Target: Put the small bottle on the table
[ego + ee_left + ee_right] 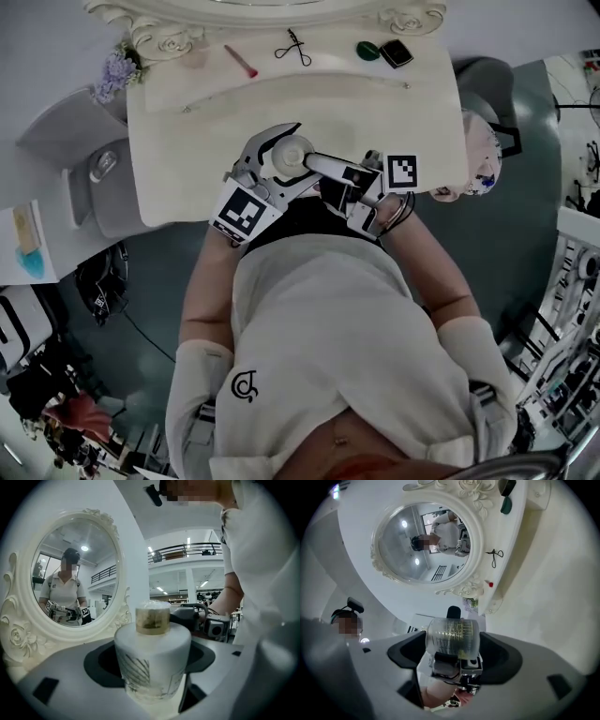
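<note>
The small bottle (pixel 291 155), white with a clear gold-flecked cap, hangs just above the front edge of the white vanity table (pixel 187 122). My left gripper (pixel 296 150) is shut on its white body (pixel 152 658), with one jaw on each side. My right gripper (pixel 317 165) reaches in from the right. In the right gripper view its pads (pixel 501 656) press against both sides of the clear cap (pixel 452 637). The left gripper's body shows right behind the cap there. The bottle's base is hidden.
An ornate oval mirror (pixel 70 573) stands at the table's back. Along the back edge lie a pink stick (pixel 241 61), an eyelash curler (pixel 293 47), a green item (pixel 367 51) and a black compact (pixel 396 52). Purple flowers (pixel 114 73) sit at the left corner. A grey chair (pixel 103 178) stands left.
</note>
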Available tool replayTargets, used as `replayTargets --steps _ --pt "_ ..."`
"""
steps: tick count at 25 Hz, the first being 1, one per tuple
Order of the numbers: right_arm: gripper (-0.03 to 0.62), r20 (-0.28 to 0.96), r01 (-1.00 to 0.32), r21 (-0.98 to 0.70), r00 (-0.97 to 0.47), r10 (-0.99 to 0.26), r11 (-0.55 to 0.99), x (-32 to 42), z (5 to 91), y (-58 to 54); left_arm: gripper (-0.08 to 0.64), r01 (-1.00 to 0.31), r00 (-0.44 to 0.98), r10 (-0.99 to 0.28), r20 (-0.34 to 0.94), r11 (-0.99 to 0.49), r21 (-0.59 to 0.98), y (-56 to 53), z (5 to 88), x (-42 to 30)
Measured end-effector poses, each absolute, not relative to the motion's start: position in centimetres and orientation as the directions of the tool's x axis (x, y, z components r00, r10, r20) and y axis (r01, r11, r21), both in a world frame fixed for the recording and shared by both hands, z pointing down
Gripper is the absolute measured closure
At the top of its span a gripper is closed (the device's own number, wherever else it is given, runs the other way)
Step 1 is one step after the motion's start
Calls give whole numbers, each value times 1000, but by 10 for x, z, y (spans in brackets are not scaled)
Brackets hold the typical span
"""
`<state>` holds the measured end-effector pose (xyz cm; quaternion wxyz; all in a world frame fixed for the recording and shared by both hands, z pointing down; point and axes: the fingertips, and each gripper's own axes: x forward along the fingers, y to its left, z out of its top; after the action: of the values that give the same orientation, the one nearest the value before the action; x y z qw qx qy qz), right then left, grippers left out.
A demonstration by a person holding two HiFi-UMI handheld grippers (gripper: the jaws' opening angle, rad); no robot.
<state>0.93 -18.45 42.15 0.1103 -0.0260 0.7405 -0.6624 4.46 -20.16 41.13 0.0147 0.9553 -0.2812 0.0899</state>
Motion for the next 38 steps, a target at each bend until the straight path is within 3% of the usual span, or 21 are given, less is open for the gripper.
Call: replayTargets --steps 11,20,26,38 --pt "239 -58 52 -995 -996 -67 90 37 484 -224 210 -592 787 -572 231 -806 18 -242 476 68" --pt "261 68 -73 -992 -996 -56 103 51 538 -247 210 -614 755 -570 324 -788 45 -261 540 74" --pt "340 80 -84 -995 -993 -87 45 57 553 -253 210 -620 729 -563 389 -784 28 -269 565 76" --pt "345 137 -139 -990 -981 -137 5 63 573 -264 210 -629 723 -539 432 -772 89 -277 590 81"
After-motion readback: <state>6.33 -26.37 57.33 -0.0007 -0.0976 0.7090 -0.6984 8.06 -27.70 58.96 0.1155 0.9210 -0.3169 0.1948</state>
